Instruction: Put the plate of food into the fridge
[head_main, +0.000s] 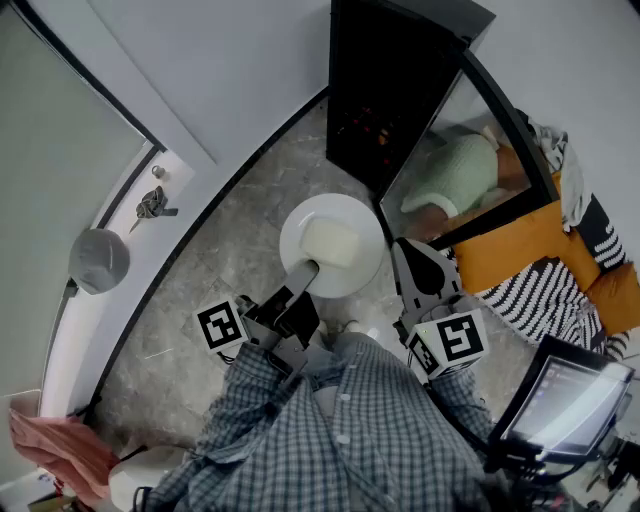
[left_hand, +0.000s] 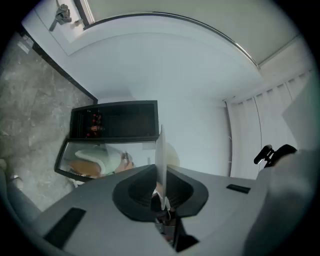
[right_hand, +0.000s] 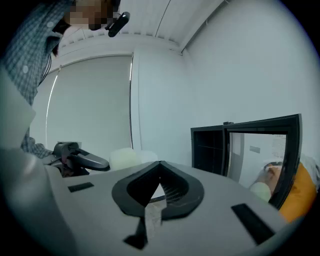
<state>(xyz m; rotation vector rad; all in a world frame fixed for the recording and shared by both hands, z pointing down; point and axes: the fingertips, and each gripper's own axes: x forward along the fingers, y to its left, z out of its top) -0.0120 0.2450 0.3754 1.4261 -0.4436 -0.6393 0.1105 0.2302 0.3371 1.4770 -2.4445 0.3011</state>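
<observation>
surface: grey marbled stone floor (head_main: 225, 235) | on it: black fridge with open glass door (head_main: 380, 100), orange cushion (head_main: 515, 250), black-and-white striped fabric (head_main: 545, 295)

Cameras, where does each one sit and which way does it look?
Head view: on the person's head, looking steeply down at the plate and open fridge; shows the left claw, right claw and checked shirt.
Left gripper view: on the left claw, looking along its jaws, shut on the plate's rim, toward the fridge; shows mostly that claw.
Right gripper view: on the right claw, shut and empty, facing the fridge; shows the left claw and shirt.
Shared: all three show the open fridge.
</observation>
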